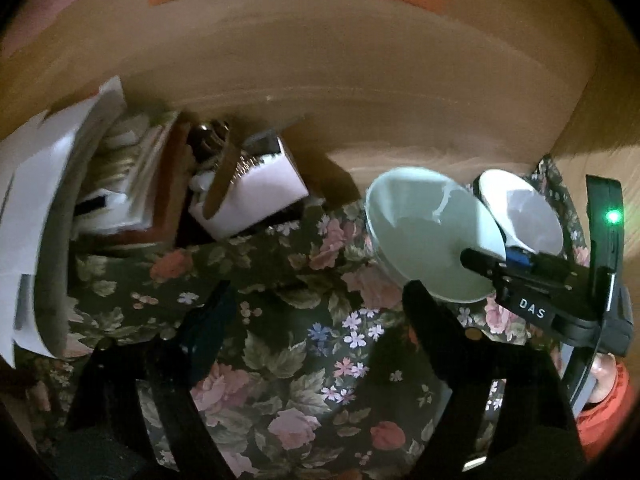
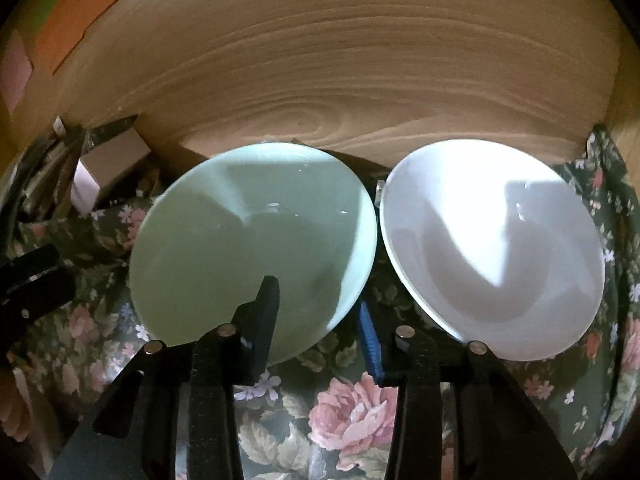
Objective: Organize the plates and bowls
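Note:
A pale green bowl [image 2: 248,240] and a white bowl [image 2: 496,248] sit side by side on a floral tablecloth [image 2: 348,412], rims nearly touching. My right gripper [image 2: 320,312] is open: its left finger is inside the green bowl, and its right finger with the blue pad [image 2: 370,340] is in the gap between the bowls. In the left wrist view the green bowl [image 1: 424,236] and white bowl [image 1: 524,208] are at the right, with the right gripper [image 1: 500,264] over the green bowl's rim. My left gripper [image 1: 316,300] is open and empty above the cloth.
A wooden wall [image 2: 340,72] runs close behind the bowls. At the left, a pile of white papers [image 1: 44,208], a small box [image 1: 256,196] and clutter sit against the wall. The person's hand in an orange sleeve [image 1: 608,400] is at the right edge.

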Demonstrator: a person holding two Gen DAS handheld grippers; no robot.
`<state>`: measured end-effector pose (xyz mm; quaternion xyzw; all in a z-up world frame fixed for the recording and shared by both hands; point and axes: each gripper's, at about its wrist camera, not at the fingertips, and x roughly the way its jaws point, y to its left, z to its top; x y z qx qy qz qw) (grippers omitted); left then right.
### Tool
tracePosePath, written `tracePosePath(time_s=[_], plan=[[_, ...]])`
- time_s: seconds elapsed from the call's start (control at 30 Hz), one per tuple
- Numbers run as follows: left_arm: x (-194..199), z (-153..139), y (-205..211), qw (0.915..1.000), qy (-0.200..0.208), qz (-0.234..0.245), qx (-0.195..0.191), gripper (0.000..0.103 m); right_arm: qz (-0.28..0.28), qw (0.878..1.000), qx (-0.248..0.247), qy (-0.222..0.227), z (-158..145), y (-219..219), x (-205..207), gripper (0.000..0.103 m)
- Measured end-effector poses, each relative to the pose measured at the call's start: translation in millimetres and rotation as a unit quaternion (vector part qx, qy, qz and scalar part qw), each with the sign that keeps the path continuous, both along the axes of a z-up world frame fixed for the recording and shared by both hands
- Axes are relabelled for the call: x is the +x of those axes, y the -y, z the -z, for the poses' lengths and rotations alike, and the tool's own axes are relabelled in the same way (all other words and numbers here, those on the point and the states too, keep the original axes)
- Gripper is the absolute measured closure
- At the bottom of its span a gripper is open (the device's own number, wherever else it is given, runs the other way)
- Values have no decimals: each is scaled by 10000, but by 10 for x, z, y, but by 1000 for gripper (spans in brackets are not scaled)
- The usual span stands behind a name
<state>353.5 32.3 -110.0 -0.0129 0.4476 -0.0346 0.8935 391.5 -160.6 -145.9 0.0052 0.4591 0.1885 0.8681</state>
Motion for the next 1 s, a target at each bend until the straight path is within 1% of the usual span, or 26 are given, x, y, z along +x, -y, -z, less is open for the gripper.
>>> tracePosePath(time_s=[0.07,0.13,0.2,0.27,0.3,0.37,0.43,0.5,0.57,0.6,0.67,0.77,0.83,0.9,0.97,1.0], plan=[[13,50,8,10000,-26,-8,18,19,-110,9998,-148,101,-15,-24,-30,74],[21,93,18,10000,-38,9,12,19,-295,9992,-251,131,-19,-44,-60,81],[33,120,19,10000,-67,11,-6,19,-503,9983,-267,110,-26,-65,-104,83],[53,167,15,9999,-107,10,-48,20,-738,9969,-275,89,-29,-117,-163,84],[51,168,17,9999,-123,13,-52,21,-759,9965,-337,76,-29,-146,-193,84],[47,178,32,9998,-194,3,-26,27,-991,9944,-356,46,-38,-211,-271,84],[52,199,48,9996,-268,13,13,30,-1260,9915,-325,-37,-58,-255,-360,85],[47,238,75,9994,-337,32,79,35,-1400,9896,-294,-124,-74,-271,-436,85],[52,279,110,9989,-447,95,125,42,-1404,9896,-191,-243,-86,-228,-485,85],[57,299,126,9985,-505,128,142,43,-1364,9901,-123,-295,-96,-200,-499,85],[55,341,171,9978,-605,228,172,50,-1286,9913,-73,-260,-137,-92,-564,85],[57,390,234,9967,-677,352,260,54,-1154,9931,11,-218,-221,73,-617,85],[70,425,280,9961,-718,416,295,57,-1106,9936,56,-238,-235,109,-611,84],[95,461,322,9955,-756,454,353,64,-1069,9937,52,-325,-192,86,-557,83],[117,495,347,9949,-807,448,401,69,-1077,9934,50,-401,-101,-224,-477,83],[114,508,333,9949,-818,439,406,70,-1080,9932,68,-420,-72,-236,-471,83]])
